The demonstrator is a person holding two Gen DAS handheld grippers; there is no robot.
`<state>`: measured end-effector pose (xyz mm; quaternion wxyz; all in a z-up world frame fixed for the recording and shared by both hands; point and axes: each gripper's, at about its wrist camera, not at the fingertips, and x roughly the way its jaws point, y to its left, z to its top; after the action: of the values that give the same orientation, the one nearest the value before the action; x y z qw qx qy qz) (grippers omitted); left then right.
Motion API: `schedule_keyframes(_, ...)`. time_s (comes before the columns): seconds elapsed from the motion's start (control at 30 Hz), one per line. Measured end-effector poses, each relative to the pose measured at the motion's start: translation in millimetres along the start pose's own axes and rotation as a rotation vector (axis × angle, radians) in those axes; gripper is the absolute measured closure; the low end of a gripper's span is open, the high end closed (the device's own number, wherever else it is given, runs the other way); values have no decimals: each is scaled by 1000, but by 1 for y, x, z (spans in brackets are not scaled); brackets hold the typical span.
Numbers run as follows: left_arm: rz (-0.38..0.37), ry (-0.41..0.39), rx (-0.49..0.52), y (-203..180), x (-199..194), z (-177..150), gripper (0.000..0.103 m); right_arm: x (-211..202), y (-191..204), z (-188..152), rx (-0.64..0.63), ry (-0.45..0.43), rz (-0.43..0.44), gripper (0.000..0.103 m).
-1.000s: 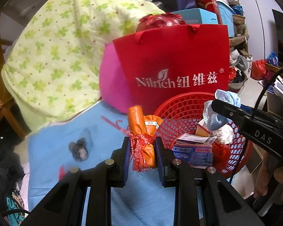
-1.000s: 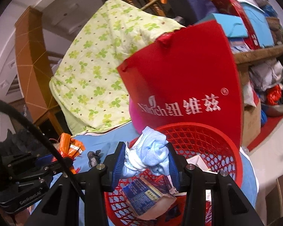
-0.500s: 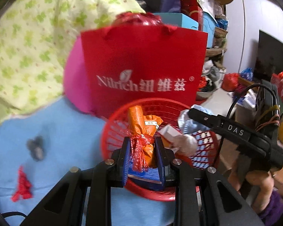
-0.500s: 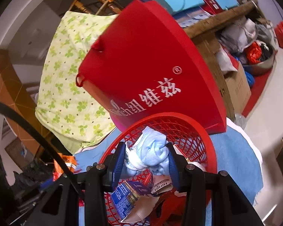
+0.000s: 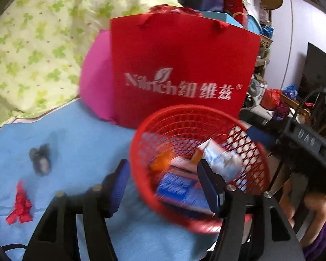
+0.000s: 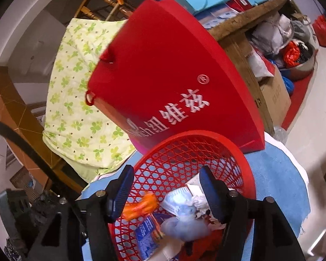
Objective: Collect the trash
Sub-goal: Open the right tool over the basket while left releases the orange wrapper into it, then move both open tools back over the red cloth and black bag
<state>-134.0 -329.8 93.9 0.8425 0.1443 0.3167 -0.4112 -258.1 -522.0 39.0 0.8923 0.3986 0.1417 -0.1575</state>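
A red paper gift bag with white lettering stands upright at the centre of the frame. A pink cushion shows just to its left, touching it. A pale green quilt printed with clover leaves fills the upper left. The counter is covered by a light blue cloth. At the upper right of the right wrist view, a cardboard box and a metal bowl sit on the floor.
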Motion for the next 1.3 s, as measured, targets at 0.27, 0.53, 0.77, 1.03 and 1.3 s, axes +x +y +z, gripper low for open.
schedule_keyframes(0.27, 122, 6, -109, 66, -38, -48, 37, -6, 71, -24, -259, -90, 92, 37)
schedule_keyframes(0.53, 291, 47, -244, 149, -71, -107, 36, -1, 148, -69, -504, -135, 228, 36)
schedule_keyframes(0.77, 409, 71, -353, 207, -85, -147, 36, 45, 194, -114, -598, 15, 238, 36)
schedule_keyframes(1.03, 483, 111, -402, 243, -81, -180, 36, 103, 215, -163, -666, 215, 184, 36)
schedule_keyframes(1.3, 472, 140, -467, 275, -67, -191, 36, 158, 220, -191, -662, 364, 153, 36)
